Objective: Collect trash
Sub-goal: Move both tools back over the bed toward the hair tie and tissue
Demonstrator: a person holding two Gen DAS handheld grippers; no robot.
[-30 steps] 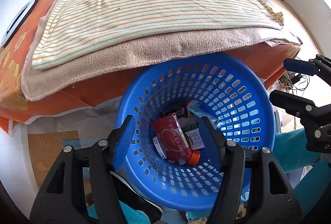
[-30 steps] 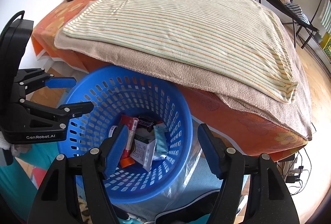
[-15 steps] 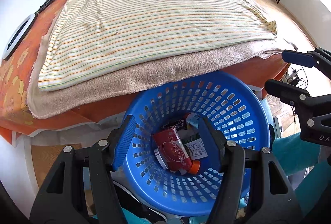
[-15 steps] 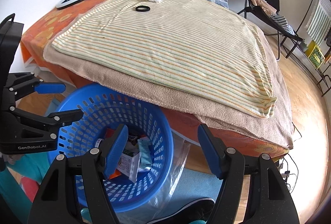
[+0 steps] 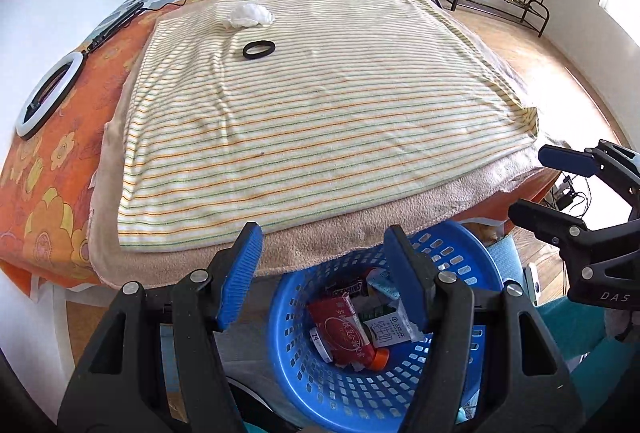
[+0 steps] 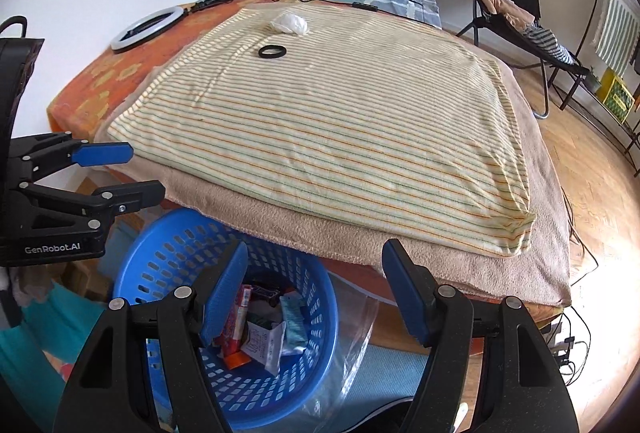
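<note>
- My left gripper (image 5: 322,269) has its jaws spread wide with nothing between the pads; the right gripper (image 6: 314,289) is spread wide and empty too.
- The left wrist view looks straight down into the blue basket (image 5: 288,361), so I can read its load: a red packet (image 5: 340,329), a white wrapper (image 5: 390,327) and an orange cap (image 5: 382,355).
- The right wrist view shows the basket (image 6: 168,265) from the side, plus a clear plastic bag (image 6: 352,333) beside it on the floor, which the left view does not show.
- Each view catches the other gripper: the right one at the far right edge (image 5: 568,193), the left one at the far left edge (image 6: 104,173).
- The trash still on the bed is a crumpled white tissue (image 5: 250,15), lying at the far end of the striped blanket (image 5: 320,121), well apart from both grippers.
- A black ring (image 5: 259,49) lies just on the near side of the tissue, apart from it.
- The basket sits below the near edge of the bed, partly tucked under the overhanging beige blanket (image 5: 320,239).
- The blanket between my grippers and the tissue is open, flat cloth; a ring light (image 5: 48,93) lies along the left edge on the orange sheet (image 5: 52,161).
</note>
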